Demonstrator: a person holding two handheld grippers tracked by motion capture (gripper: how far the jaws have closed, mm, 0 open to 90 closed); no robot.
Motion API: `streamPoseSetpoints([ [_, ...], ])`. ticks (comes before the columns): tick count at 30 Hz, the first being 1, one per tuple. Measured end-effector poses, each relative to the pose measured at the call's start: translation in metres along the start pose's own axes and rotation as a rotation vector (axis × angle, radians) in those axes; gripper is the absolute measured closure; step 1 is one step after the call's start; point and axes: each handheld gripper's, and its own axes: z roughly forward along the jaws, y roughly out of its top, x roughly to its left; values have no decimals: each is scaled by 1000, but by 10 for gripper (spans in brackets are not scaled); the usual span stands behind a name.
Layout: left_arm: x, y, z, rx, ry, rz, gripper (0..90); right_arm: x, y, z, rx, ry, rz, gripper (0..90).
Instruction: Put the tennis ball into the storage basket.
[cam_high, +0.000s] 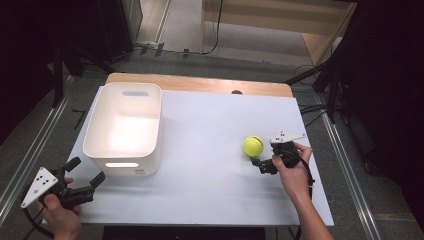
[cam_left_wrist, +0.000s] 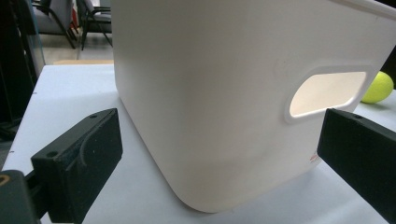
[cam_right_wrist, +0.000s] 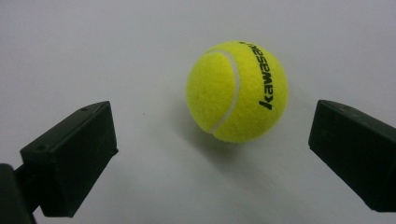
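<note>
Tennis ball (cam_right_wrist: 237, 91) ungrasped on tabletop (cam_high: 210, 150); right gripper (cam_right_wrist: 210, 154) jaws wide (approach only); left gripper (cam_high: 84, 174) jaws wide nr empty bin (cam_high: 124, 125); transfer pending.

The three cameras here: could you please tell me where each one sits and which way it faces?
High view: above the person's side, looking forward and down on the table; both forearms show.
Left gripper view: rides the left gripper, facing the white bin.
Right gripper view: rides the right gripper, facing the tennis ball.
All three share the ball.
</note>
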Motion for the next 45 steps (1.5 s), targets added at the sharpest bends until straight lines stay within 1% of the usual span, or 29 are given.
streamPoseSetpoints([
  [1, 0, 0, 0, 1, -1, 1, 2, -1, 3, 2, 15, 1, -11, 0],
  [2, 0, 0, 0, 1, -1, 1, 2, -1, 5, 3, 30, -3, -10, 0],
  [3, 0, 0, 0, 1, -1, 1, 2, -1, 5, 3, 30, -3, -10, 0],
  [4, 0, 0, 0, 2, -2, 3, 2, -4, 9, 7, 47, -2, -26, 0],
  [6, 0, 0, 0, 2, -4, 3, 2, -7, 12, 10, 70, 5, -16, 0],
  [9, -1, 0, 0, 3, -7, 4, 2, -10, 16, 14, 102, 15, -18, 0],
  [10, -1, 0, 0, 3, -7, 4, 2, -10, 16, 14, 102, 15, -18, 0],
  [12, -1, 0, 0, 4, -9, 3, 2, -12, 19, 17, 130, 27, -7, 0],
  [13, -1, 0, 0, 4, -10, 2, 2, -13, 21, 18, 136, 31, -19, 0],
  [15, -1, 0, 0, 3, -11, 1, 2, -13, 24, 20, 154, 25, -21, 0],
  [16, -1, 0, 0, 3, -11, 0, 2, -13, 25, 21, 157, 32, -28, 0],
  [17, -1, 0, 0, 3, -11, 0, 2, -13, 25, 21, 157, 32, -28, 0],
  [18, -1, 0, 0, 4, -10, 2, 2, -13, 27, 23, 169, 38, -22, 0],
  [19, -1, 0, 0, 4, -10, 2, 2, -14, 29, 24, 182, 35, -30, 0],
  [21, 0, 0, 0, 5, -11, 4, 2, -15, 30, 28, 202, 30, -20, 0],
  [23, 0, 0, 0, 5, -11, 4, 2, -17, 31, 32, 218, 32, -23, 0],
  [25, -1, 0, 0, 4, -11, 1, 2, -19, 31, 36, 241, 28, -11, 0],
  [26, -1, 0, 0, 3, -12, 0, 2, -20, 31, 38, 244, 32, -13, 4],
  [27, -1, 0, 0, 3, -12, 0, 2, -21, 31, 40, 243, 31, -9, 41],
  [33, -1, 0, 0, 5, -13, 1, 2, -23, 32, 46, 252, 36, -5, 44],
  [34, -1, 0, 0, 5, -13, 1, 2, -24, 32, 49, 252, 45, -10, 47],
  [36, -1, 0, -1, 5, -14, 0, 2, -24, 33, 51, 257, 41, -3, 50],
  [39, -1, 0, -1, 5, -13, 0, 2, -24, 33, 53, 258, 40, 0, 79],
  [40, -1, 0, -1, 4, -12, 0, 2, -24, 33, 54, 261, 31, 0, 111],
  [42, -1, 0, -1, 5, -12, 1, 2, -25, 33, 55, 257, 23, 9, 114],
  [45, -1, 0, -1, 5, -12, 0, 2, -26, 33, 56, 252, 32, 11, 117],
])
